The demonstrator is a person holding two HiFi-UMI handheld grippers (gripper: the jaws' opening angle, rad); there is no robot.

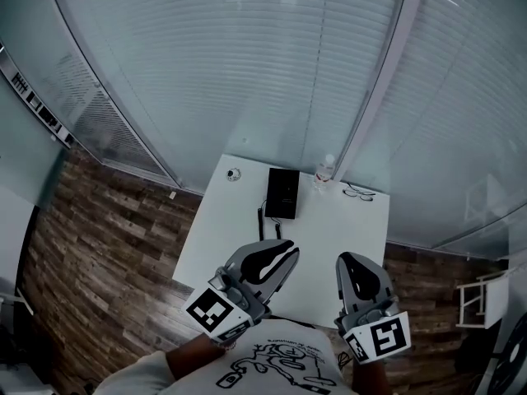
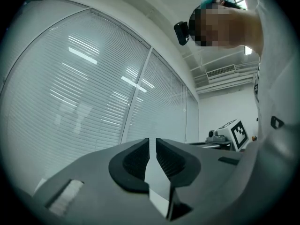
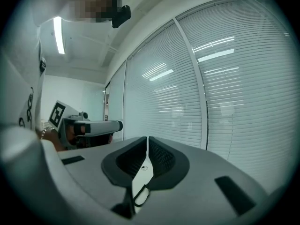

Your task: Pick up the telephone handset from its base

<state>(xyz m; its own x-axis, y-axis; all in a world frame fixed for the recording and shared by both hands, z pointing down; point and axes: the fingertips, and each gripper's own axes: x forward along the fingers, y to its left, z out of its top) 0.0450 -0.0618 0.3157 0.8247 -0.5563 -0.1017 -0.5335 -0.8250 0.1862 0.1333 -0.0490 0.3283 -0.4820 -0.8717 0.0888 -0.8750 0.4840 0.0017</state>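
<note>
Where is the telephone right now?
Head view: the telephone sits at the far edge of the white table, a small round object left of it, a bottle right of it.

A water bottle and glasses rest on the white table.

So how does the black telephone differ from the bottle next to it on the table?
The telephone is black, flat and box-shaped; the bottle is clear with a white cap. The telephone lies flat, while the bottle stands upright. A dark cord trails from the telephone; the bottle has none. Both rest on the white table near its far edge, apart from each other.
</note>
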